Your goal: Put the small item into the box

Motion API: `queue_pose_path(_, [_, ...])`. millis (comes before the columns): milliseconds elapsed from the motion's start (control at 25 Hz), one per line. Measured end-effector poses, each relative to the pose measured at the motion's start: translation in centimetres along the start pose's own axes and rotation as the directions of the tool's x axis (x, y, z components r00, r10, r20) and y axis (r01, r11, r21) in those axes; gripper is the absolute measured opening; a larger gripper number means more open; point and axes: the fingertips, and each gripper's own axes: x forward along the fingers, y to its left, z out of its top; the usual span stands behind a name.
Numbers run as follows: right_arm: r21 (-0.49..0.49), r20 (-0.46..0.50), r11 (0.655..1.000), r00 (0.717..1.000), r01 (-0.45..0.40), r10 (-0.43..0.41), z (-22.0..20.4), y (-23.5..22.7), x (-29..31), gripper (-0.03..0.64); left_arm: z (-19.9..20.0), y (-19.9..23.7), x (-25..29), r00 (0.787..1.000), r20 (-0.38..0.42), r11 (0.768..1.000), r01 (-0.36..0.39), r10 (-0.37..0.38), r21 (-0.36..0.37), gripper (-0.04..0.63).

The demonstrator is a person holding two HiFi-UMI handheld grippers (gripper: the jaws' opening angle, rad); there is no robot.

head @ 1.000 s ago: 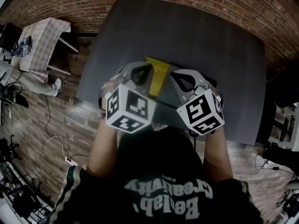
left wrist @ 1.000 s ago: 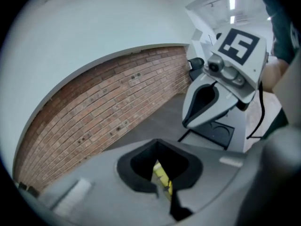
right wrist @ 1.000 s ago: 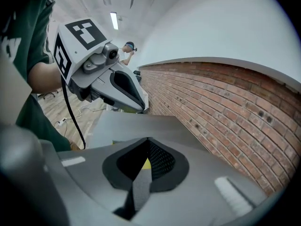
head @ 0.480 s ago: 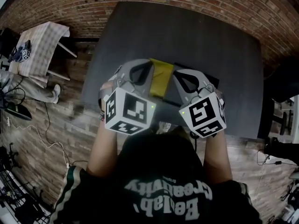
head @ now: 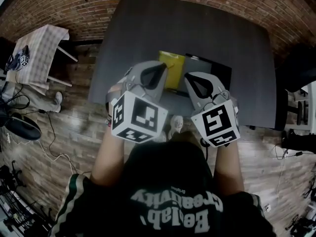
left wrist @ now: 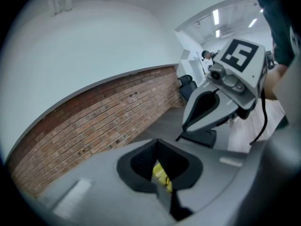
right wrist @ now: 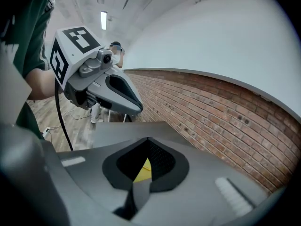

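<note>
Both my tongs, left [head: 159, 69] and right [head: 190, 79], are closed on nothing, near the black box [head: 212, 73]. The yellow packet [head: 172, 69], probably the item, lies just beside that box. Closed jaws could shove it away.

In the head view the left tongs [head: 160, 69] and right tongs [head: 189, 80] cover the near ends of the yellow item [head: 173, 65] and the black box [head: 212, 73]; whether those two touch cannot be told; each gripper view shows only a yellow sliver through the gap behind its closed jaws; the marked cube [head: 22, 59] on the side table [head: 39, 46] is too small to read.
</note>
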Motion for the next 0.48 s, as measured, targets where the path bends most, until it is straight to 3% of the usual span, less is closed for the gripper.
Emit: queue_pose_path(480, [0.006, 0.019, 0.996, 0.996, 0.089, -0.090, 0.4, 2.5, -3.2, 0.006, 0.0, -3.0, -3.3, 0.998, 0.052, 1.000, 0.026, -0.026, 0.000, 0.005])
